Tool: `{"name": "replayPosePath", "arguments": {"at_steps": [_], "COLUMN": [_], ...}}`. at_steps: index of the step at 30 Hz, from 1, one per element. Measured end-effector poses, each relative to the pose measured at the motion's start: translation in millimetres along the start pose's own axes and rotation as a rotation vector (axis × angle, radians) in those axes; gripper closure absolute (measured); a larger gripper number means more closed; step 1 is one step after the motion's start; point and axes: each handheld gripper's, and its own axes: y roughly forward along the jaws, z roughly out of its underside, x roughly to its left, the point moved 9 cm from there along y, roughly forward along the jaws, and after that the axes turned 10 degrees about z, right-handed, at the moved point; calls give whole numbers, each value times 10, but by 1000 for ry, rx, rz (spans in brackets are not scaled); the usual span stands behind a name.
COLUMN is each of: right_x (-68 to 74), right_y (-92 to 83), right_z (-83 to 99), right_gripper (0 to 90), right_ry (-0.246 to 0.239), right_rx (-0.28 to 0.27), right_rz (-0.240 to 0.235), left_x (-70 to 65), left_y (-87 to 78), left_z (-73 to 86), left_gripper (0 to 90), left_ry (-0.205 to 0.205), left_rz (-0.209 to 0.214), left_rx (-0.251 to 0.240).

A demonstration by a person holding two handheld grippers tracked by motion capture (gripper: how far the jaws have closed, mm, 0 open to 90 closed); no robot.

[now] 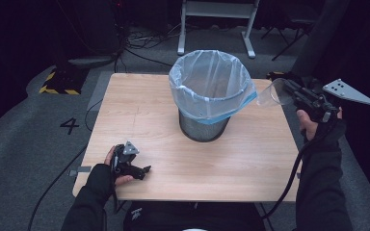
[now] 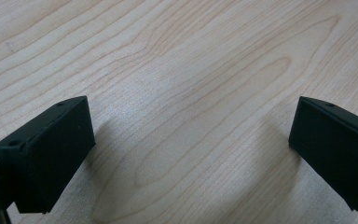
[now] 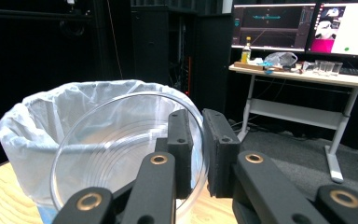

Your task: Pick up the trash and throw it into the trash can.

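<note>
Right gripper (image 1: 289, 94): pinched the rim of a clear plastic cup (image 1: 271, 93), held in the air just right of the lined bin (image 1: 210, 83).
Left gripper (image 1: 136, 169): jaws spread, empty, resting low at the near left of the table (image 1: 250, 159).
Risk: the thin wall could slip or buckle in the pinch, so the cup might drop outside the bin.

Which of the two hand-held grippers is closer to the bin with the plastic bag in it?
The right. The right gripper, pinching a clear plastic cup, hangs just beside the rim of the bin. The left gripper rests open on the table near its front edge, well away.
</note>
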Motion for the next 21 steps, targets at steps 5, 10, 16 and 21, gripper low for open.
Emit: {"name": "replayPosePath", "arguments": {"at_steps": [5,10,16,21], "right_x": [39,83,142,155], "right_y": [17,37,64,73], "right_z": [-69,-118,-189,-221], "right_gripper": [822,822,822,822], "right_ry": [6,11,24,0], "right_rx": [-18,-32,-48,-56], "right_rz": [-7,-14,-30,-34], "left_x": [-1,-1,-2,-2], "left_y": [-2,-2,-3,-3], "left_z": [2,3,4,4], "left_gripper": [3,3,3,3], "left_ry": [-2,-2,-2,-2], "left_rz": [-1,-1,0,0], "left_rx": [1,1,4,4]}}
